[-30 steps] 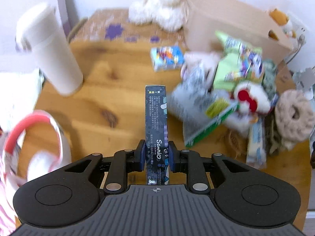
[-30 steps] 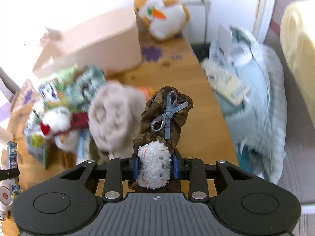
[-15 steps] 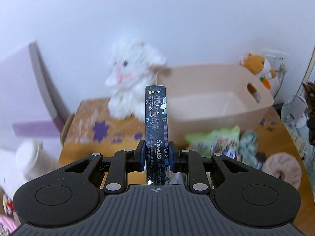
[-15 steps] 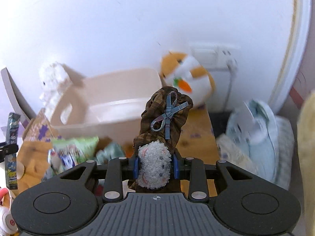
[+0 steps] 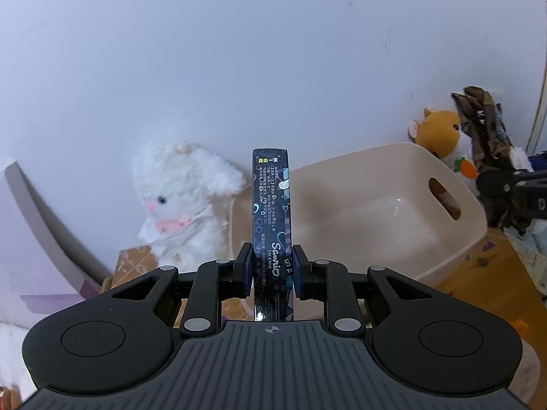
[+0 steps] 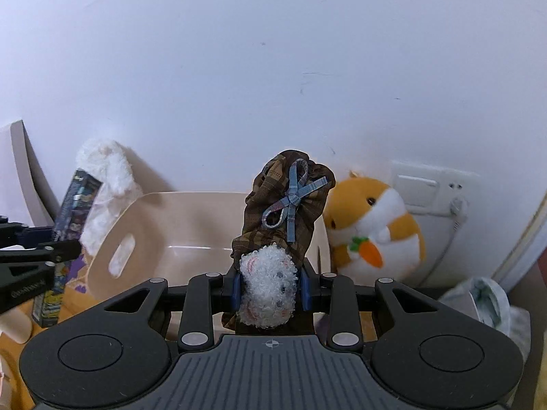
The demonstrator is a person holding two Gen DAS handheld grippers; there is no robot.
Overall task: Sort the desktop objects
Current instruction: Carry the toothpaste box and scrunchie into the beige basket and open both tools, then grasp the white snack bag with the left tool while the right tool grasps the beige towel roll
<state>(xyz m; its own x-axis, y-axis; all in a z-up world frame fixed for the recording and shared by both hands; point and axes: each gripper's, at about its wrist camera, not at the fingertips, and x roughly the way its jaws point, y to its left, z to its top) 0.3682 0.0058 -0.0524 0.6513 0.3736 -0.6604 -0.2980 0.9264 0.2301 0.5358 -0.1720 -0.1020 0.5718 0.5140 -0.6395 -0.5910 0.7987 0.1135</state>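
left claw (image 5: 271,266) pinching tall dark-blue printed box (image 5: 271,212), upright | right claw (image 6: 270,288) pinching brown plaid fabric pouch (image 6: 283,212) | beige plastic bin (image 5: 376,212) ahead and below both claws, right one seemingly nearer

Each fisheye camera sits just behind its own gripper, looking forward along the fingers toward a white wall. Both views share the beige plastic bin with handle slots (image 5: 383,212) (image 6: 191,232), seen from the left and from the right.
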